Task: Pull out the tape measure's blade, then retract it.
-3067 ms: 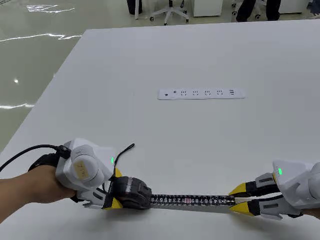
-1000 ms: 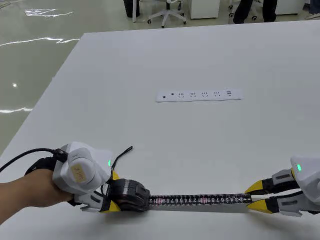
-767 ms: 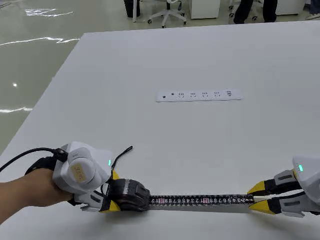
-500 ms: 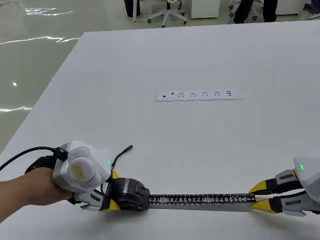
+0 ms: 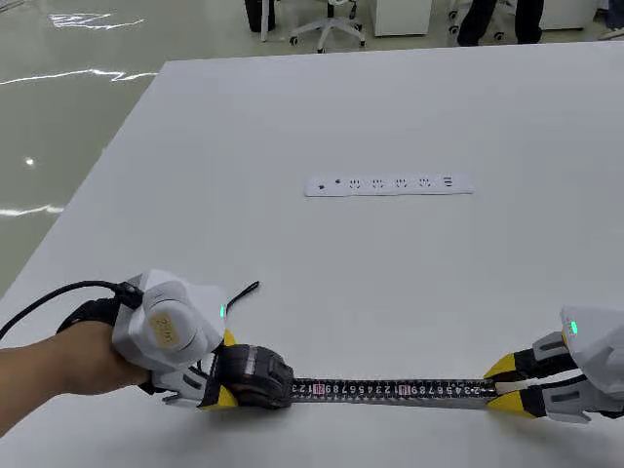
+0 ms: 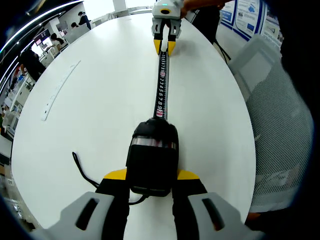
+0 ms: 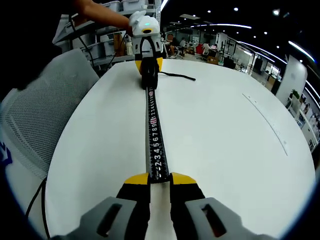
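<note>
Here, left gripper [image 5: 226, 370] jaws clamp tape measure [image 5: 257, 374], right gripper [image 5: 499, 386] jaws pinch blade [image 5: 390, 389], near table's [image 5: 390, 283] front edge

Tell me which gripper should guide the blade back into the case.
Right. The right gripper is shut on the blade at its free end and can likely walk it back; the left gripper is shut on the case, steadying it.

Tape measure [image 5: 252, 376] left, blade [image 5: 390, 389] stretching right; power strip [image 5: 389, 183] behind.
</note>
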